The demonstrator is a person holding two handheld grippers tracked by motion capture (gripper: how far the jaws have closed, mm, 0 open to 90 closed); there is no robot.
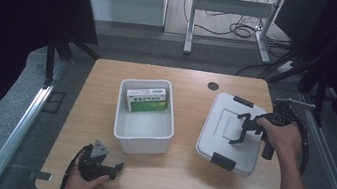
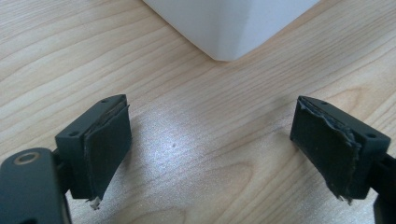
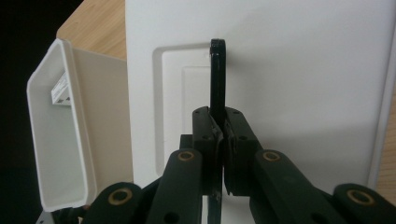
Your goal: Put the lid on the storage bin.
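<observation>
Wooden table (image 1: pixel 179 177) fills frame centre. White bin (image 1: pixel 144 121) left of centre, uncovered, green-labelled box (image 1: pixel 145 99) inside at its far end. Grey lid (image 1: pixel 231 132) flat on table, right of centre, apart from bin. My right gripper (image 3: pixel 219 128) pinched on lid handle (image 3: pixel 217 77). My left gripper (image 2: pixel 210 154) lower left, jaws wide, empty. My guess: covering bin remains; lid not yet lifted.

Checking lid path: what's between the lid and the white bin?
Bare tabletop separates the lid from the white bin in the high view. The right gripper grips the lid's black handle.
</observation>
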